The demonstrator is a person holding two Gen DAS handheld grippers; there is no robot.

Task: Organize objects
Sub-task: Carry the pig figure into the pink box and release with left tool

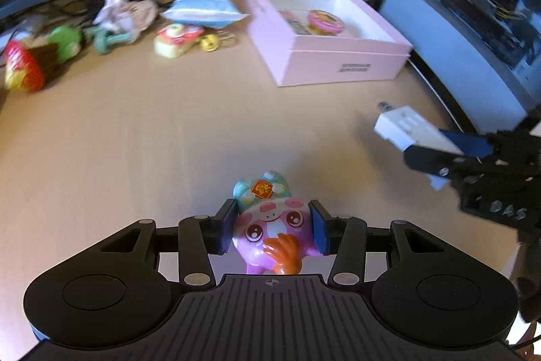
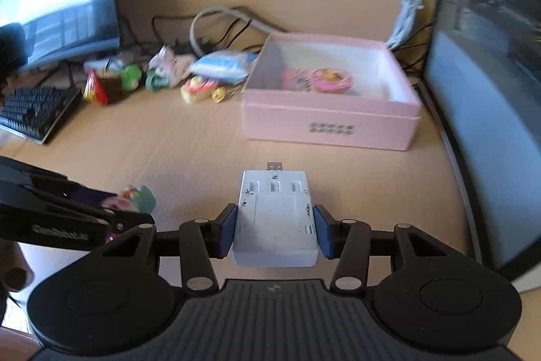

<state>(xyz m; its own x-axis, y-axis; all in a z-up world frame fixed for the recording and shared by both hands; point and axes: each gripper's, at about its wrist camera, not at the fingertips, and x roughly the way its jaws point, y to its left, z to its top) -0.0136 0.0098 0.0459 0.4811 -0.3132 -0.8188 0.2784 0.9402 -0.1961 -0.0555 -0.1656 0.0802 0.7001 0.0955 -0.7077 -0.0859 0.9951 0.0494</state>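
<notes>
left wrist view: left gripper (image 1: 272, 227), bottom centre, has its jaws clamped on the pink toy figure (image 1: 272, 235); the pink box (image 1: 341, 63) sits open at upper right on the surface.
right wrist view: right gripper (image 2: 274, 230) jaws clamped on the white usb charger (image 2: 274, 215), box straight ahead. carry each level over the rim before letting go.

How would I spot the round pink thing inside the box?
Find the open pink box on the wooden desk, beside the heap of small toys. Inside lies a round pink disc with a yellow centre, next to a flat pink card; the disc alone is circular.
</notes>
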